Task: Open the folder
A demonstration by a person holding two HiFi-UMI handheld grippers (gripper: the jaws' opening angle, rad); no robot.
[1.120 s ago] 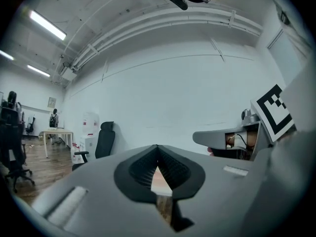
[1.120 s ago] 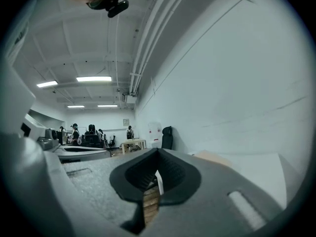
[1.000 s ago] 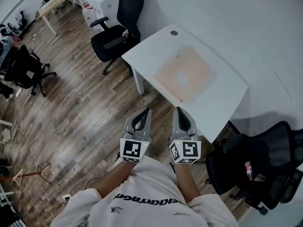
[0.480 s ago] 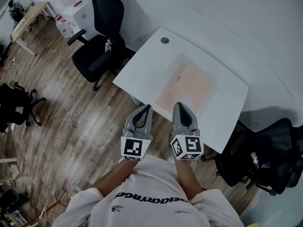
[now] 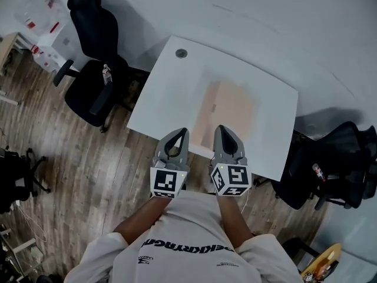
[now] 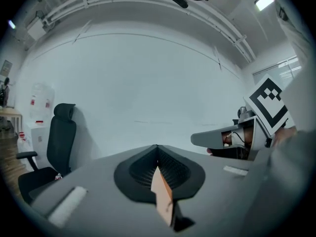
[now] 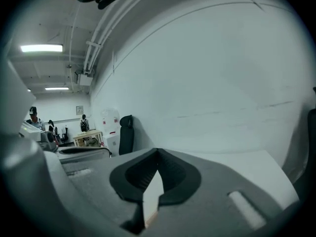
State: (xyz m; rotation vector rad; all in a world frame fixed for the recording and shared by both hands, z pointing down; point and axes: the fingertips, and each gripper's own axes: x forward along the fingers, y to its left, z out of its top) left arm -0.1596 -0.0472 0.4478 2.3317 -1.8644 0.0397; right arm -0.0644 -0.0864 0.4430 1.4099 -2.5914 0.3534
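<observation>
**Meanwhile, the approach closed in: folder came dead ahead, nothing yet touched**

Over the last second the person swung round and stepped in toward the white counter (image 5: 165,93). In the head view it had sat off to the upper right, well clear of both tools. It then lay square in front, with its near edge just under the gripper tips. The peach-coloured folder (image 5: 227,112) had not shifted on the counter. It lay flat and closed near the middle, beyond the tips and apart from them.

The left gripper (image 5: 183,132) and the right gripper (image 5: 219,128) were carried side by side, pointing across the counter at the folder's near edge. Each gripper view showed its jaws pressed together at the tips with nothing pinched between them. The left gripper view caught only a sliver of the folder's orange through the gap behind the closed tips. The right gripper view showed pale counter there.

For the task, this looked like the end of the approach and not the start of the opening. The cover was still down, and no jaw was at an edge. My guess was that one gripper would have to spread and then slip under or pinch the cover's free edge. Which edge was the free one could not be made out from here. A black office chair (image 5: 94,93) stood by the counter's left side, clear of the work.
</observation>
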